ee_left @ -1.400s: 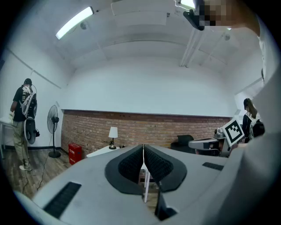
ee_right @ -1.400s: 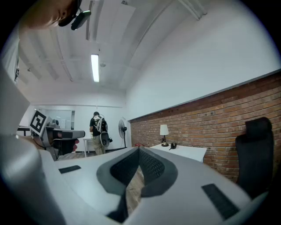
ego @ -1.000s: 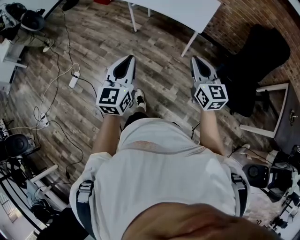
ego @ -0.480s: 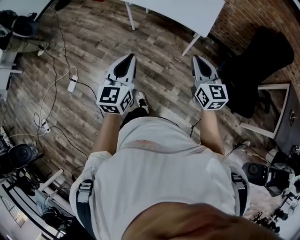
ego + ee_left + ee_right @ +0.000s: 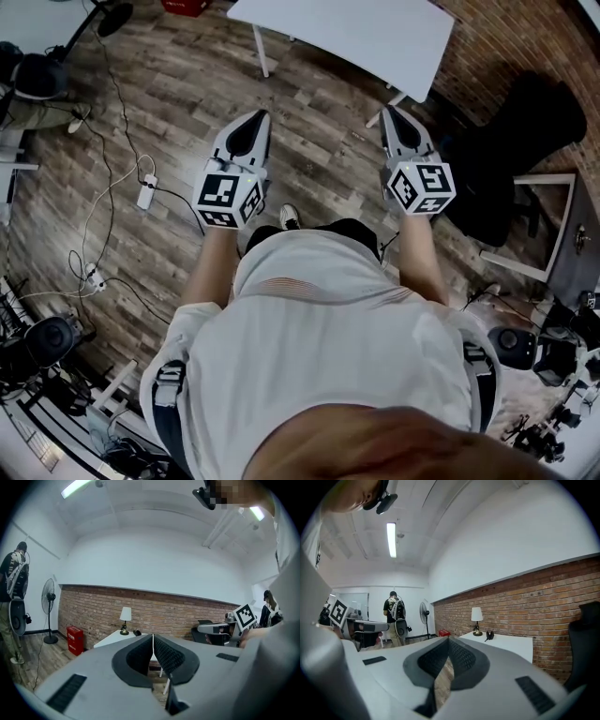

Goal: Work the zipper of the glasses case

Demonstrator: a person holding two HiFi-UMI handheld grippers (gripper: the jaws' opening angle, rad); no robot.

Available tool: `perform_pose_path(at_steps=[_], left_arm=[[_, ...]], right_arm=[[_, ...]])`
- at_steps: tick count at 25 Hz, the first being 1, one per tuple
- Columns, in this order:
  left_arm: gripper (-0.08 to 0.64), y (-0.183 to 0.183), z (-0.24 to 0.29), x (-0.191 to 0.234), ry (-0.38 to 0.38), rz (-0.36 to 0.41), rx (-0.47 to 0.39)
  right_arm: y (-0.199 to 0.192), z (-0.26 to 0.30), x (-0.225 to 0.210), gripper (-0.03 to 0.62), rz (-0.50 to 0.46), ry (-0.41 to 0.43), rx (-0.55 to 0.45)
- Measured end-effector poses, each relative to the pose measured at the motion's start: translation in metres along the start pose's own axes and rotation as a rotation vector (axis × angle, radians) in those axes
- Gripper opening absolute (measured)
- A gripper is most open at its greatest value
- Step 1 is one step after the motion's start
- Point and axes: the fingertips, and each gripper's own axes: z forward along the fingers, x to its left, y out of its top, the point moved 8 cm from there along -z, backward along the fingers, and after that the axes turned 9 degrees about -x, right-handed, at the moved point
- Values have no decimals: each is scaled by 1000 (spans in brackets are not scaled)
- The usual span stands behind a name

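Observation:
No glasses case shows clearly. A small dark object (image 5: 136,632) (image 5: 489,634) lies beside a lamp (image 5: 125,616) (image 5: 476,616) on the white table (image 5: 356,33); what it is I cannot tell. My left gripper (image 5: 255,117) (image 5: 152,637) is held out at waist height over the wooden floor, its jaws shut with nothing between them. My right gripper (image 5: 389,114) (image 5: 448,639) is level with it, about a body's width to the right, also shut and empty. Both point toward the table, still some way short of it.
A black office chair (image 5: 511,141) stands right of the table by the brick wall. Cables and a power strip (image 5: 145,164) trail over the floor at left. A red box (image 5: 183,6) and a standing fan (image 5: 47,602) are near the wall. A person (image 5: 393,609) stands further off.
The white table has come further into the head view and closer, as the person steps toward it. Both grippers stay shut and in the same carried pose.

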Motion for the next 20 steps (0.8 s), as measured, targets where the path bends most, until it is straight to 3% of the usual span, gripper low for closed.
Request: perform_pose_path(at_steps=[9, 20], left_arm=[[18, -4, 36, 37, 13, -21, 9], [18, 3, 153, 81, 60, 3, -13]], right_arm=[[-1, 60, -10, 51, -12, 35, 16], [3, 167, -94, 51, -4, 76, 8]])
